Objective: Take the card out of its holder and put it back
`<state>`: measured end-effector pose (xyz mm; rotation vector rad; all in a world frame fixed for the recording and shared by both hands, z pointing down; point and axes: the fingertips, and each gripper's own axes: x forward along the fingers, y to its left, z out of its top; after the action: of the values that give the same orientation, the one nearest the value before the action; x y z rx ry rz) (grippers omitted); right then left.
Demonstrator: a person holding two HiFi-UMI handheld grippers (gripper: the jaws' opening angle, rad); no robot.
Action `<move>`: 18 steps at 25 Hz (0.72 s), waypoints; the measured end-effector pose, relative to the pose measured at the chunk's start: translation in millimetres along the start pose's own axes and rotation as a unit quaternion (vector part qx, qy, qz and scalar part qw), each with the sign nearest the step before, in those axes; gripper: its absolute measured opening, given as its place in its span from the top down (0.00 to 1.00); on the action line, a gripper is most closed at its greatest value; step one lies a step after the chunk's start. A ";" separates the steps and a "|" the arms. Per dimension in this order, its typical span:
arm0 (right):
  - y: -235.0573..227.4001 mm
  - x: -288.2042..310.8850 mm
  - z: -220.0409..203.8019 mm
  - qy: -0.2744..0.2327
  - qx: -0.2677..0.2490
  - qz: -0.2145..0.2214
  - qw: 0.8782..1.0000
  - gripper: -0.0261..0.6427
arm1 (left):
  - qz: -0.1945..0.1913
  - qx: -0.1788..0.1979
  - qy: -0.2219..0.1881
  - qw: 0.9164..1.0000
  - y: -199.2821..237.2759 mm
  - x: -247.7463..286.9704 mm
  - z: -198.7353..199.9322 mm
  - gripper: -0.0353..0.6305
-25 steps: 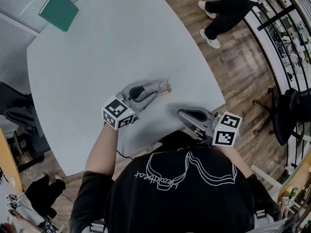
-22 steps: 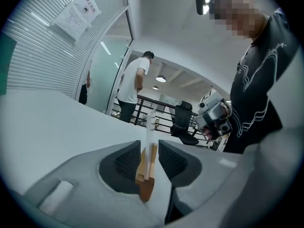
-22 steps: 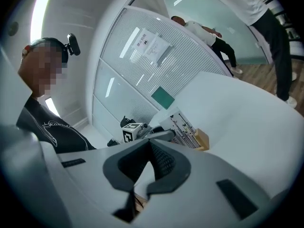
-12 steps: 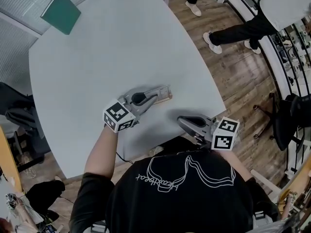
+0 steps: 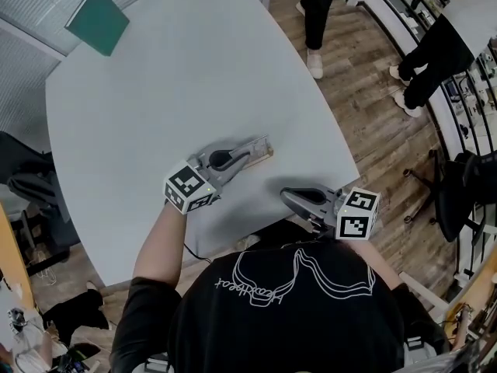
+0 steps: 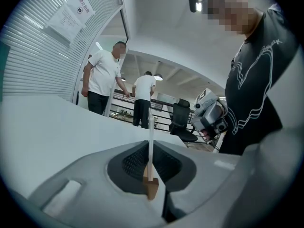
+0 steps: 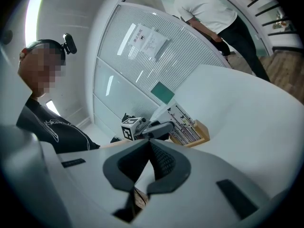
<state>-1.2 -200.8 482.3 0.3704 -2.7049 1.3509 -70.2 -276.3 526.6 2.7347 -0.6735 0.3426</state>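
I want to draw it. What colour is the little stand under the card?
Light wood brown. The holder shows best in the right gripper view.

**Left jaws close on the card**

The left gripper stood wide open either side of the card a second ago. Its jaws have just been closing, and the pads now pinch the card's thin edge between them. Beyond the table, the lone passer-by has become two: one person by the far edge and a second person further right.
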 end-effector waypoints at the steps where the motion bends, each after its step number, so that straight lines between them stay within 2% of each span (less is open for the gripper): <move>1: 0.7 0.0 -1.1 0.001 -0.001 0.001 1.000 0.95 | 0.000 0.000 -0.002 1.000 -0.4 -0.1 0.5 0.91; 18: 8.8 -8.8 -15.0 0.000 0.001 0.005 1.000 0.95 | 0.013 -0.006 -0.027 1.000 -4.8 -6.1 22.9 0.91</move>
<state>4.6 -182.2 482.9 0.3586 -2.7092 1.3563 -69.6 -277.7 502.6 2.7344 -0.7233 0.2710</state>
